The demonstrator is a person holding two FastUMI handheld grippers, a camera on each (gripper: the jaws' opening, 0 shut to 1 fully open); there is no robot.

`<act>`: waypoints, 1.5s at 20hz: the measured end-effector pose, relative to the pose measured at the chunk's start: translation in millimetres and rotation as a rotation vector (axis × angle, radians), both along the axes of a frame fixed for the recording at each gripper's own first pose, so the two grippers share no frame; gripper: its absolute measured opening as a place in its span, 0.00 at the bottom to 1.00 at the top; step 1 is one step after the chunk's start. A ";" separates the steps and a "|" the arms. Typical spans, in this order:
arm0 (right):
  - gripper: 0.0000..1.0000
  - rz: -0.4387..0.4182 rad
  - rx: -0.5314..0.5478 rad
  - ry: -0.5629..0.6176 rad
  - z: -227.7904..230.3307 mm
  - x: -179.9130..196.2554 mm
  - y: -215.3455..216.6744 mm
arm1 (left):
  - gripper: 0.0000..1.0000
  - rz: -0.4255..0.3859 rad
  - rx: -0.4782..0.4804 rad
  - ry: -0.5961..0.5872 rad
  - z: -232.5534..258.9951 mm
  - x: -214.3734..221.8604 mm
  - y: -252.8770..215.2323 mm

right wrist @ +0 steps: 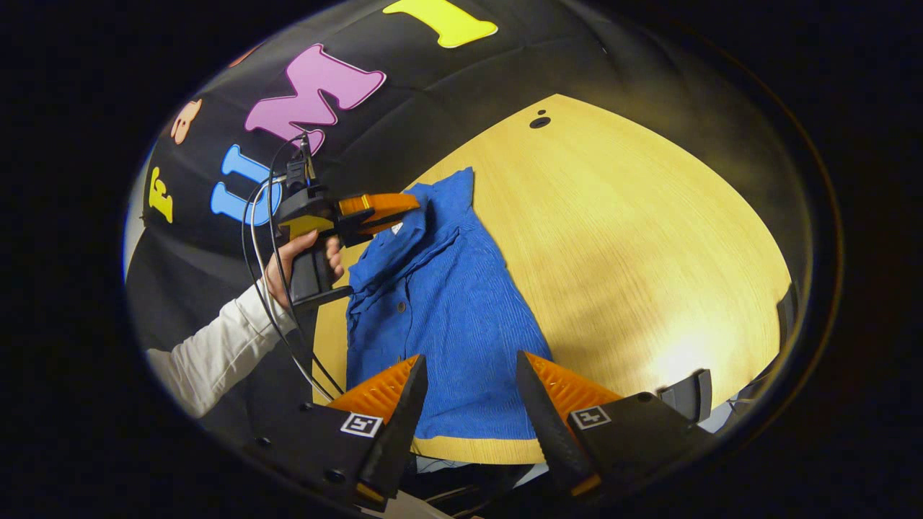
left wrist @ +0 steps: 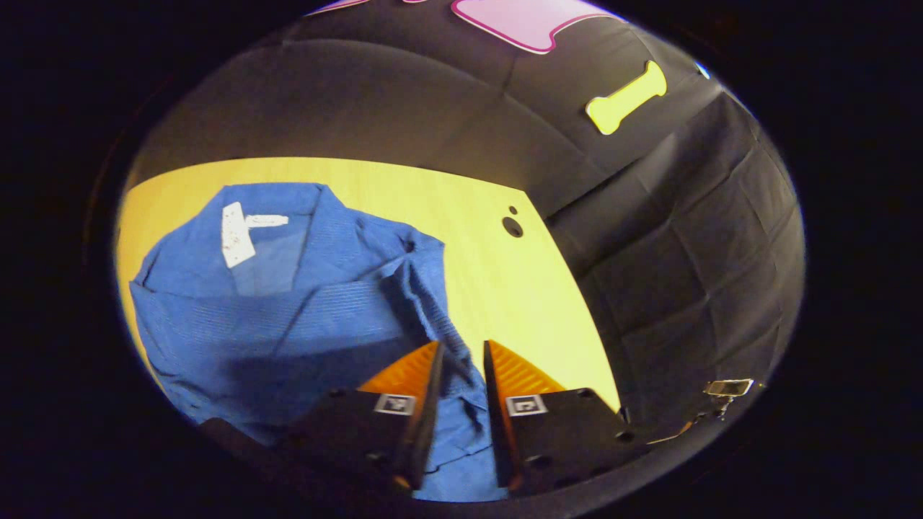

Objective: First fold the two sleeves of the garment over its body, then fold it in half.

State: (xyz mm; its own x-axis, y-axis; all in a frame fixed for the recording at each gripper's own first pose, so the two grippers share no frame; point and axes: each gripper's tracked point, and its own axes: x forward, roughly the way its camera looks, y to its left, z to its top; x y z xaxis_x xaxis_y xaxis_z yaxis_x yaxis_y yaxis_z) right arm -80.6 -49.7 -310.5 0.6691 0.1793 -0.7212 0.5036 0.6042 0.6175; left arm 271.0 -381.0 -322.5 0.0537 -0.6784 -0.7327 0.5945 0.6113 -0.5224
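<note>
The blue shirt lay flat on the wooden bench, collar away from the right gripper, whose jaws hung parted and empty above the hem. The left gripper had narrowed its jaws around a ridge of sleeve; whether they pinched it I could not tell. It probably meant to carry that sleeve across the body.
</note>
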 end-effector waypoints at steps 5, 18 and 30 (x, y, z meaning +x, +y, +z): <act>0.80 0.028 -0.013 0.012 -14.4 5.1 6.3 | 0.75 0.101 0.050 -0.117 10.8 3.9 52.6; 0.89 0.130 -0.129 0.264 -66.6 -25.7 29.5 | 0.79 0.324 0.598 -0.169 -27.3 -147.1 388.2; 0.99 0.251 -0.293 0.555 -113.3 -88.4 25.5 | 0.82 0.386 0.775 0.003 -79.2 -204.5 459.9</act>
State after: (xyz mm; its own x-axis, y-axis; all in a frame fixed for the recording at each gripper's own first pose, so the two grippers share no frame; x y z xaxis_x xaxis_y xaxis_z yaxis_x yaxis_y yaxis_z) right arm -169.0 -24.3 -423.9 0.1494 0.0254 -0.9885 0.5215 0.8473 0.1006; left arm 66.6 78.9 -401.7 0.1750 0.0774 -0.9815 0.2713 0.9545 0.1236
